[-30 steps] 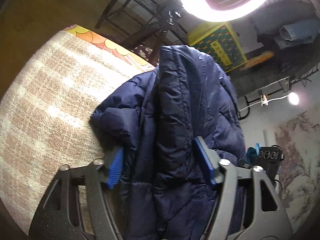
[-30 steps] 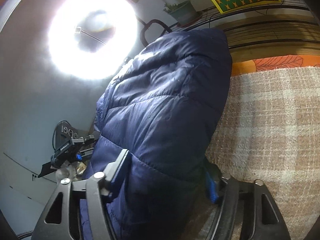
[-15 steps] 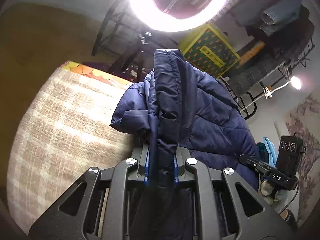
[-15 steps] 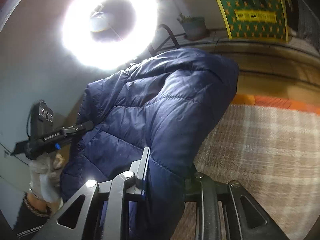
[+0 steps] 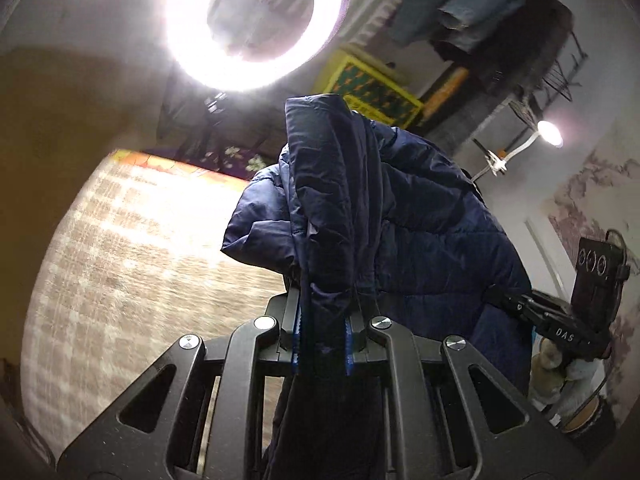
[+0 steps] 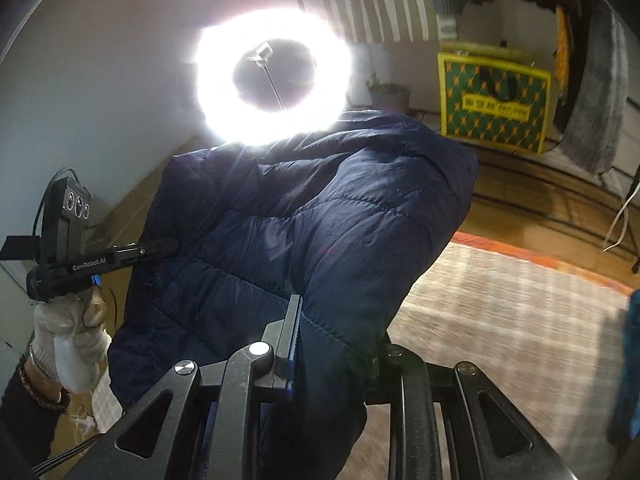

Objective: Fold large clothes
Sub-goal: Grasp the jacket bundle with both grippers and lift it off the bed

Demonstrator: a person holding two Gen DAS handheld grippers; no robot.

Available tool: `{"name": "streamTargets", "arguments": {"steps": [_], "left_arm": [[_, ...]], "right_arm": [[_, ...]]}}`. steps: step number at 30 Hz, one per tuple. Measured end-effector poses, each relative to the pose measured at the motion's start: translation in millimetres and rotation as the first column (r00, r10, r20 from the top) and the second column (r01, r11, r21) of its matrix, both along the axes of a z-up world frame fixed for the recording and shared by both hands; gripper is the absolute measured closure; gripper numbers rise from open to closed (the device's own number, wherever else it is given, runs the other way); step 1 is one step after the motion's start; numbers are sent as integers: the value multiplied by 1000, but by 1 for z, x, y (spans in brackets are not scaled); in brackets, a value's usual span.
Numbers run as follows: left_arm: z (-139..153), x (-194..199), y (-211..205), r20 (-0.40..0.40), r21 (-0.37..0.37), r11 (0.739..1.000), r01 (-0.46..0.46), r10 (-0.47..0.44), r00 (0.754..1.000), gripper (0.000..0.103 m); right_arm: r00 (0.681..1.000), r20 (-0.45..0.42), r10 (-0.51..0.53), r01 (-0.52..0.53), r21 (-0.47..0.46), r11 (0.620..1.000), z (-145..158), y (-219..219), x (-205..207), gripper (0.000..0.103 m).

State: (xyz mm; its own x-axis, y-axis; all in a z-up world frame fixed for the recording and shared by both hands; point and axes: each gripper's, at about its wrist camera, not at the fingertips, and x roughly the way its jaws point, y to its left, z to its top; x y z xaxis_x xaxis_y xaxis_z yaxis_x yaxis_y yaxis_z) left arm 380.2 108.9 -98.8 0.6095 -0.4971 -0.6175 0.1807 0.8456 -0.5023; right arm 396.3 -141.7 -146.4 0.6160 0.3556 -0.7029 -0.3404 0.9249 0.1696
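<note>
Left tool (image 5: 322, 340): its blue pads were clenched on a thick fold of the navy puffer jacket (image 5: 400, 220), having just finished closing on it.
Right tool (image 6: 332, 340): likewise clamped, just closed, on another padded edge of the same jacket; the far pad was buried in fabric.
Jacket's place: it hung in the air between the two tools, bunched and doubled over, above the checked beige blanket (image 5: 120, 260).
Step in hand: by my reckoning, the lift that opens a fold, with the garment gathered at two points and raised clear of the blanket.
Next move: it looked to call for drawing the tools apart to spread the jacket, then laying it flat.
Gloved hand (image 6: 72, 332): it gripped the left tool's handle.
Containers: a green-and-yellow patterned bag (image 6: 494, 106) stood on the far floor; its contents could not be made out.
</note>
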Motion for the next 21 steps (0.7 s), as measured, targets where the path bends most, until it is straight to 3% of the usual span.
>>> {"name": "streamTargets", "arguments": {"steps": [12,21], "left_arm": [[92,-110,-108,182,114,989,93,-113,977,90],[120,-171,-207,244,145,966,212,-243,939,90]], "right_arm": [[987,142,-73,83,-66,994,87,-69,-125,83],[968,197,-155,180,-113,977,122,-147,-209,83]]}}
